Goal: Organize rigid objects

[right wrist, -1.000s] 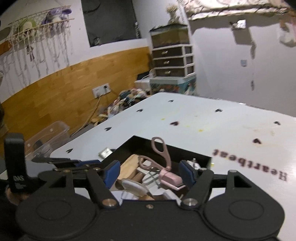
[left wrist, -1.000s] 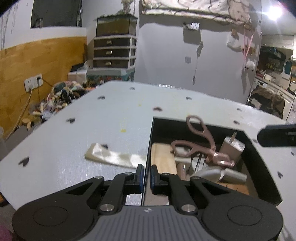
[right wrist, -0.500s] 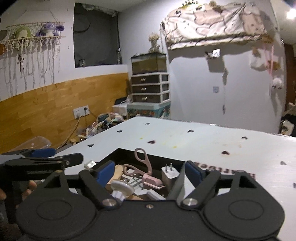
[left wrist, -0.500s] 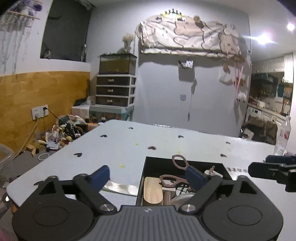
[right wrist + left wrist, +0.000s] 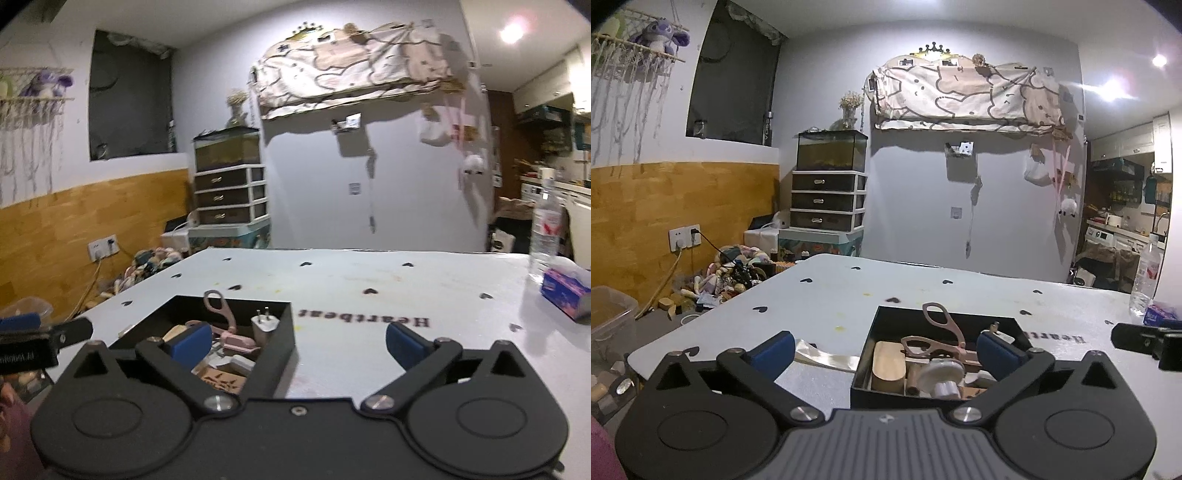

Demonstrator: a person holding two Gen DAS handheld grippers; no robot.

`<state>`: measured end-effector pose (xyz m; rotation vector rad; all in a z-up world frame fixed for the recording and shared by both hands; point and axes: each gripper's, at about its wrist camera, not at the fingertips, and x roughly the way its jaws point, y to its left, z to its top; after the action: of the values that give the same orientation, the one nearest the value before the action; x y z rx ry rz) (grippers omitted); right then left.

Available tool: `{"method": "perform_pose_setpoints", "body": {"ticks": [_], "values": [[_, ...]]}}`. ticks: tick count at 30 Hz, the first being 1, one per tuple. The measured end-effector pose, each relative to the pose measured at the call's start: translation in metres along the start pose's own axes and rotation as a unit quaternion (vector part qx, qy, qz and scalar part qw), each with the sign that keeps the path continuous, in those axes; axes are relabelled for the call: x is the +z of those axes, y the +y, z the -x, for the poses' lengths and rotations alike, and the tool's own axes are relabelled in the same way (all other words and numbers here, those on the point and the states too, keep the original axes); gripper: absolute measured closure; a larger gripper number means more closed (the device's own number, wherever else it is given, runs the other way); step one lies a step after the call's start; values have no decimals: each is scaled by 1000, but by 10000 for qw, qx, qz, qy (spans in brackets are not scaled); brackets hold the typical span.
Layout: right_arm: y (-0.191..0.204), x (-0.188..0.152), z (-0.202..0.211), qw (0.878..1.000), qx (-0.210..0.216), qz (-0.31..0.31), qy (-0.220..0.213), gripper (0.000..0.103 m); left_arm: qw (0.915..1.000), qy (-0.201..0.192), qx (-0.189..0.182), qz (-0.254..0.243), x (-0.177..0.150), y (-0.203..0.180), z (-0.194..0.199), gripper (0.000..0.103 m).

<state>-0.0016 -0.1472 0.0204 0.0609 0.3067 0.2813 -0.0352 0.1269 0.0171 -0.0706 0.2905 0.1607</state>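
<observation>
I'm holding my left claw (image 5: 884,349) with its blue pads spread wide apart, gripping nothing, hovering low over the near edge of the pale surface (image 5: 849,295). The black box (image 5: 945,319) is sitting at 12 o'clock just past the pads, and it's carrying the rigid stuff: pink scissors (image 5: 942,328) leaning up against the far wall, a wooden block (image 5: 886,365) at the box's 9 o'clock side, a white round knob (image 5: 940,373) near the front. A shiny flat strip (image 5: 827,356) is lying on the surface just beside the box, at its 9 o'clock. I'm holding my right claw (image 5: 297,341) wide apart too, nothing between the pads. From it the box (image 5: 284,343) is sitting at 11 o'clock, with the scissors (image 5: 219,310) and a white plug adapter (image 5: 265,326) standing prongs up inside. Printed word "Heartbeat" (image 5: 364,319) is showing at 12 o'clock. A tissue pack (image 5: 563,297) and a water bottle (image 5: 545,230) are standing at 2 o'clock, well apart from the box.
</observation>
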Motion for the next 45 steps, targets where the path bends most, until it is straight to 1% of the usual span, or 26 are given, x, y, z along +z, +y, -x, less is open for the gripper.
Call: {"method": "perform_pose_setpoints", "body": {"ticks": [4, 7, 11, 14, 21, 45], "values": [[1, -8, 11, 9998, -170, 106, -14, 1, 9999, -69, -37, -153, -7, -10, 10, 0], [-1, -14, 19, 9995, -260, 159, -19, 1, 9997, -92, -111, -196, -12, -15, 16, 0], [3, -21, 27, 9983, -448, 355, -83, 1, 9998, -90, -80, -168, -17, -16, 20, 0], [3, -23, 29, 9984, -438, 346, -56, 1, 9997, -125, -23, -229, -19, -20, 24, 0], [-2, -24, 31, 9982, -558, 229, -45, 1, 9992, -176, 30, -369, -19, -22, 29, 0], [-3, -25, 31, 9981, -571, 224, -38, 1, 9993, -126, -39, -353, -23, -26, 28, 0]]}}
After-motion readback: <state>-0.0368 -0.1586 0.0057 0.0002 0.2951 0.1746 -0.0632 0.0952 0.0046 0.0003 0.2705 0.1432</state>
